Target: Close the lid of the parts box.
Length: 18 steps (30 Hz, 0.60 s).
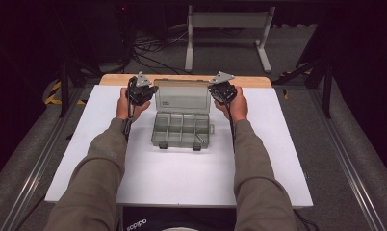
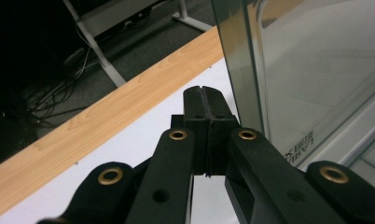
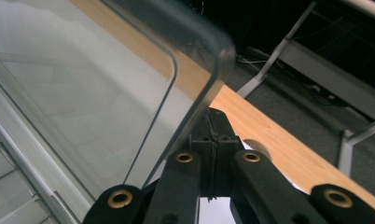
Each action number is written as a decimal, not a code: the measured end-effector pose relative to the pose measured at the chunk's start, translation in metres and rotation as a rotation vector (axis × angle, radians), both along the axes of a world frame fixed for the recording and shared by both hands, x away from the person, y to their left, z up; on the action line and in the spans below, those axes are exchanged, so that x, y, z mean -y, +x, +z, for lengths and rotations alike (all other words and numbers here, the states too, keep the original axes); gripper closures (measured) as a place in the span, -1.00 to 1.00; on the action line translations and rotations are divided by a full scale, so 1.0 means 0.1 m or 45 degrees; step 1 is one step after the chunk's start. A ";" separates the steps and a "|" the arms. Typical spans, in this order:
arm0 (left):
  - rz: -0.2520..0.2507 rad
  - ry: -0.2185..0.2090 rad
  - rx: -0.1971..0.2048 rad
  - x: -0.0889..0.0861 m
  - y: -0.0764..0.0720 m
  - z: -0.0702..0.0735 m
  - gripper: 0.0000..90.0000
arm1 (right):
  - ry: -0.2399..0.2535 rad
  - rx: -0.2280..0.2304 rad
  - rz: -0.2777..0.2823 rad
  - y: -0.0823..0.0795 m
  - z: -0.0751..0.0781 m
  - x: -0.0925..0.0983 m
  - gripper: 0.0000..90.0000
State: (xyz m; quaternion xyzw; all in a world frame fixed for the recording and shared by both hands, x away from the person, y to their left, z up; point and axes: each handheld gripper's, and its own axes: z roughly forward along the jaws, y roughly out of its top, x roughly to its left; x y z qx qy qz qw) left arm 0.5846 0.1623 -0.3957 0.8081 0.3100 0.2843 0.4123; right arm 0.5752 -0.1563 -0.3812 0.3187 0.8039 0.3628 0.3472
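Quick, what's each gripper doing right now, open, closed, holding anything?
Left gripper: closed, holding nothing, beside the left edge of the lid.
Right gripper: closed, holding nothing, by the lid's right edge.

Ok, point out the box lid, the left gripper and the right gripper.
box lid (image 1: 182, 95), high view, middle of the raised panel
left gripper (image 2: 205, 93), left gripper view, shut tips
right gripper (image 3: 214, 120), right gripper view, shut tips

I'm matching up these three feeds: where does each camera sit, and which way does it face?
High view: above the person's side, looking forward and down on the white table; both forearms, left tool and right tool show.
Left gripper view: on the left tool, looking along its shut jaws past the box lid.
Right gripper view: on the right tool, shut beside the lid.
All share the lid.
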 end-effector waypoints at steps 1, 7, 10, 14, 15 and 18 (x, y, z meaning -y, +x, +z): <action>-0.002 -0.002 0.003 0.00 -0.02 0.02 1.00 | -0.005 0.006 0.001 -0.01 0.02 0.00 1.00; -0.021 0.013 0.024 0.02 -0.08 0.12 1.00 | 0.002 0.041 0.008 -0.09 0.13 0.00 1.00; -0.023 0.025 0.028 0.03 -0.10 0.14 1.00 | 0.016 0.038 0.006 -0.12 0.15 0.00 1.00; -0.029 0.022 0.027 0.02 -0.14 0.19 1.00 | 0.022 0.040 -0.005 -0.17 0.19 -0.01 1.00; -0.041 0.033 0.025 0.01 -0.14 0.20 1.00 | 0.024 0.037 -0.008 -0.18 0.20 -0.01 1.00; -0.047 0.072 0.019 0.01 -0.18 0.24 1.00 | 0.035 0.028 -0.019 -0.21 0.23 -0.02 1.00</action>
